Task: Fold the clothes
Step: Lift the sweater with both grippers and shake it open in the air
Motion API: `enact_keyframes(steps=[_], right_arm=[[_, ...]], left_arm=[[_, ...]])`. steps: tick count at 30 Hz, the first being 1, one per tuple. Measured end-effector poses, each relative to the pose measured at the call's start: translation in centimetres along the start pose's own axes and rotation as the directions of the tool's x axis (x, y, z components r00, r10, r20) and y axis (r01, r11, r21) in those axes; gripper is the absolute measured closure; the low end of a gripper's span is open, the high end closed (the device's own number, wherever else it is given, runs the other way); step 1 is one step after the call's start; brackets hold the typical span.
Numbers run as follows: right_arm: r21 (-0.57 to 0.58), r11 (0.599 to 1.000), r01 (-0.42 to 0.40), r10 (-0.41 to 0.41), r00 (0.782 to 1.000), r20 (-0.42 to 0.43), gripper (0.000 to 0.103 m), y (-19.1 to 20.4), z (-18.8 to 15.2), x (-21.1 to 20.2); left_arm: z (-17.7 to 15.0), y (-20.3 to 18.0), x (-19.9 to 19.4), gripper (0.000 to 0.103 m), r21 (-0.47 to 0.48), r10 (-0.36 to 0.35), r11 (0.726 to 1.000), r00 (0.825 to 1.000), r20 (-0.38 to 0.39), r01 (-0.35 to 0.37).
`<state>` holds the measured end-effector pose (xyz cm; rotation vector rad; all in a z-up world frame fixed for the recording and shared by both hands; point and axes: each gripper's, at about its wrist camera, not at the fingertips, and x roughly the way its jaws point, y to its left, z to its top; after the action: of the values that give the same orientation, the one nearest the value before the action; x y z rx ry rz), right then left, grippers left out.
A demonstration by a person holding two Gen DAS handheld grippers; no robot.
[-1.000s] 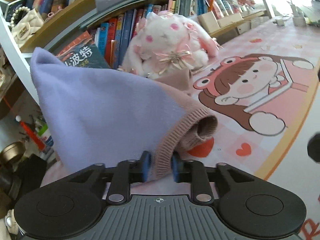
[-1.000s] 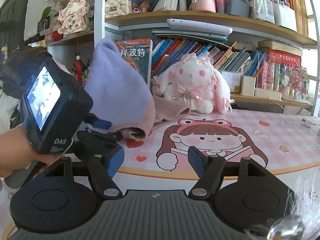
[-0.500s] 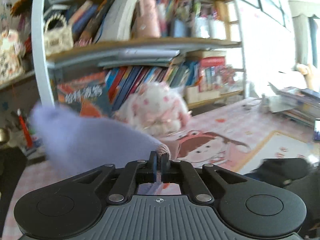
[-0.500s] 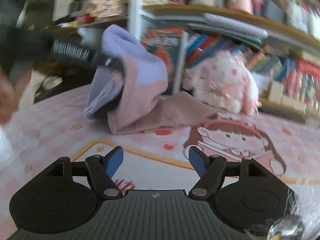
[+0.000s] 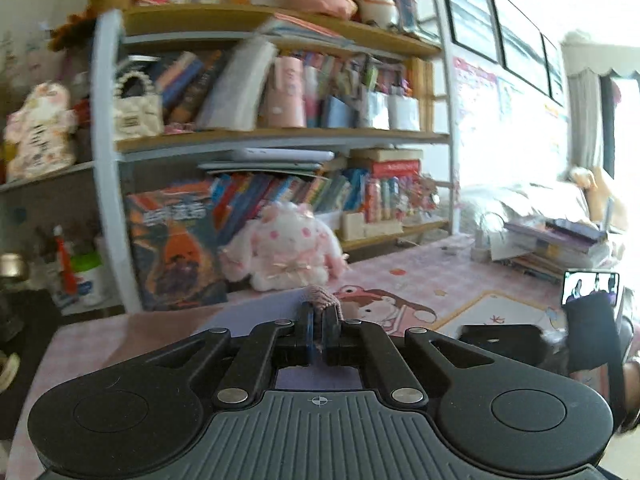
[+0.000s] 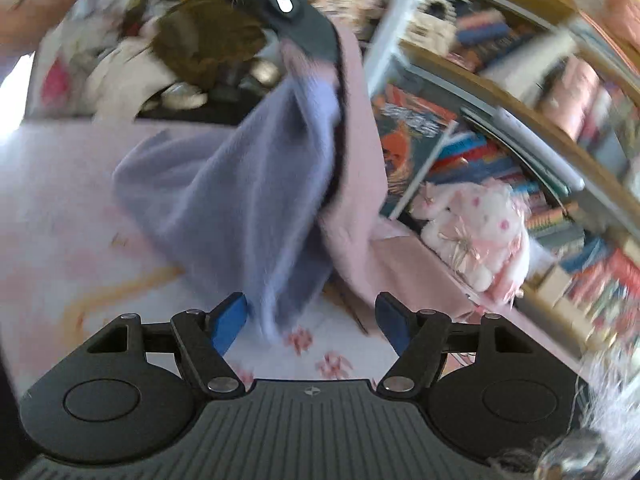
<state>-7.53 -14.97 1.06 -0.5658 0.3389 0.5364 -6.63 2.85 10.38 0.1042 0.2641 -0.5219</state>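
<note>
A lilac and dusty-pink knit sweater (image 6: pixel 256 200) hangs in the air above the pink desk mat, lifted by my left gripper, whose black body (image 6: pixel 296 20) shows at the top of the right wrist view. In the left wrist view my left gripper (image 5: pixel 318 322) is shut on the sweater's pink ribbed cuff (image 5: pixel 320 298), and most of the garment is hidden below it. My right gripper (image 6: pixel 310 320) is open just under the sweater's hanging lilac edge, with nothing between its blue fingers (image 6: pixel 228 322).
A white bookshelf (image 5: pixel 280 136) full of books stands at the back of the desk, with a pink plush rabbit (image 5: pixel 288 252) in front of it. The cartoon desk mat (image 5: pixel 400 308) covers the desk. A stack of books (image 5: pixel 560 248) and a phone (image 5: pixel 590 286) lie at the right.
My left gripper has closed on the cuff and lifted the sweater high off the desk. My right gripper has swung left and closer, now under the hanging fabric.
</note>
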Motion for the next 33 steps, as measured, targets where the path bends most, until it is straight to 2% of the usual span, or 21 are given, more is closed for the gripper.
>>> enact_keyframes(steps=[5, 12, 13, 14, 15, 17, 19, 21, 24, 27, 31, 33], right_arm=[[-0.086, 0.996, 0.019, -0.019, 1.0, -0.007, 0.035, 0.4, -0.9, -0.5], [-0.191, 0.981, 0.022, -0.019, 1.0, 0.018, 0.037, 3.2, 0.9, 3.7], [-0.2, 0.98, 0.021, -0.017, 1.0, 0.02, 0.041, 3.6, 1.2, 4.4], [-0.2, 0.979, 0.032, -0.028, 0.999, 0.023, 0.052, 3.5, 1.4, 4.8], [-0.199, 0.979, 0.043, -0.038, 0.999, 0.027, 0.076, 3.5, 1.7, 5.3], [-0.153, 0.987, 0.055, -0.049, 0.998, 0.042, 0.093, 2.7, 2.3, 5.5], [-0.07, 0.996, 0.056, -0.051, 0.997, 0.063, 0.093, 1.2, 2.9, 5.0], [-0.005, 0.998, 0.063, -0.062, 0.994, 0.092, 0.094, -0.4, 3.5, 4.0], [0.034, 0.997, 0.063, -0.066, 0.993, 0.101, 0.095, -2.2, 4.0, 2.9], [0.05, 0.996, 0.072, -0.076, 0.992, 0.1, 0.095, -3.5, 4.2, 2.4], [0.057, 0.995, 0.085, -0.091, 0.991, 0.102, 0.095, -4.2, 4.4, 1.9], [0.058, 0.994, 0.089, -0.095, 0.99, 0.105, 0.095, -4.2, 4.5, 1.8]], left_arm=[[-0.9, 0.9, -1.4, 0.101, -0.061, -0.001, 0.998, 1.0, 0.0, 0.001], [-2.3, 1.2, -2.4, 0.1, -0.097, -0.004, 0.995, 1.0, -0.02, 0.002], [-2.5, 1.3, -2.5, 0.098, -0.101, -0.005, 0.995, 1.0, -0.026, 0.002], [-3.0, 1.1, -2.6, 0.094, -0.097, 0.004, 0.995, 0.999, -0.037, -0.008], [-3.6, 0.7, -2.5, 0.092, -0.082, 0.023, 0.996, 0.998, -0.056, -0.027], [-4.9, -0.6, -2.2, 0.081, -0.037, 0.059, 0.997, 0.993, -0.106, -0.064], [-6.3, -1.9, -2.0, 0.055, 0.007, 0.085, 0.996, 0.986, -0.143, -0.085], [-7.8, -3.4, -1.5, 0.051, 0.047, 0.109, 0.994, 0.978, -0.178, -0.102], [-9.2, -5.6, -0.5, 0.046, 0.118, 0.147, 0.985, 0.967, -0.206, -0.124], [-9.9, -7.8, 1.1, 0.038, 0.242, 0.231, 0.954, 0.951, -0.207, -0.179], [-11.0, -10.7, 3.9, 0.036, 0.412, 0.345, 0.88, 0.916, -0.206, -0.239], [-11.7, -11.7, 5.2, 0.036, 0.466, 0.383, 0.847, 0.901, -0.204, -0.255]])
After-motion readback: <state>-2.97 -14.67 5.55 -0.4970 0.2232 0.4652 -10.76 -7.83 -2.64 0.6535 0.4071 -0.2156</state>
